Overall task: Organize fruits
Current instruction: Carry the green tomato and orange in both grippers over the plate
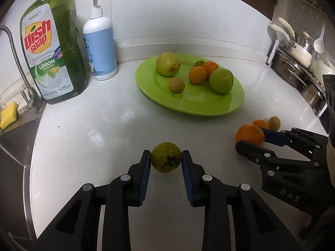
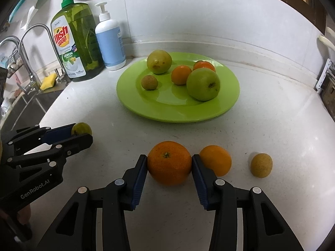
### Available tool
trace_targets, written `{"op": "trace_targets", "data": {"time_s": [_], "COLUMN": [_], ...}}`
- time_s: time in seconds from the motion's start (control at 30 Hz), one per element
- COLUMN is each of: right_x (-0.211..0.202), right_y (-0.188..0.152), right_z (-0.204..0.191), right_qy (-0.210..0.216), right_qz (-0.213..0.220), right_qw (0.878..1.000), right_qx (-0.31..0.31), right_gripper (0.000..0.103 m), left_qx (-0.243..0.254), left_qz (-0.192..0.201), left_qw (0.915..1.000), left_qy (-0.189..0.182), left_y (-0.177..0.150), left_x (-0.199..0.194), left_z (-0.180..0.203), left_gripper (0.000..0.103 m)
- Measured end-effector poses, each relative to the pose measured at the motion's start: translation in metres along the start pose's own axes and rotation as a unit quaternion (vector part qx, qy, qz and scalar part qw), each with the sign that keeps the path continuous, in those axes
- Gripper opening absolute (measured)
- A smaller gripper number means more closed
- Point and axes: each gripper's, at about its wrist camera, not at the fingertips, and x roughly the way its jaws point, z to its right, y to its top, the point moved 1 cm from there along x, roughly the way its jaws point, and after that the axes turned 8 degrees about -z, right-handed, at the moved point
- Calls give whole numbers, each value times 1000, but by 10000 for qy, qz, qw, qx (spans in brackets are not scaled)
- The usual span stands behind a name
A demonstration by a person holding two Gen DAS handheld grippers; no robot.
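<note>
white speckled counter, tiled wall, sink at left.

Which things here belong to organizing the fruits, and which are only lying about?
Job: green plate, large orange in right gripper, green fruit in left gripper.
Lying about: dish soap bottle, pump bottle, yellow sponge.

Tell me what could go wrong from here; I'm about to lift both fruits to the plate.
The right gripper pinches the large orange with only its fingertips; it may slip. Its outer finger touches the smaller orange, which might roll. The green plate is already crowded, so landing fruit could knock others.
</note>
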Motion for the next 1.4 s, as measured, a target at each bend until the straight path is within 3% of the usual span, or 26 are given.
{"op": "trace_targets", "data": {"time_s": [0.67,1.13,1.4], "right_x": [-40,-53,-49], "right_y": [16,55,89], "right_z": [0,11,22], "right_qy": [150,342,216], "right_qz": [442,684,812], "right_qw": [9989,9969,9961], "right_qx": [-97,-180,-284], "right_gripper": [44,44,44], "left_qx": [42,215,253], "left_qz": [410,842,926], "left_qw": [9991,9961,9950], "left_qy": [-61,-132,-256], "left_y": [11,55,90], "left_x": [-41,-56,-49], "left_z": [10,18,14], "left_gripper": [30,30,30]}}
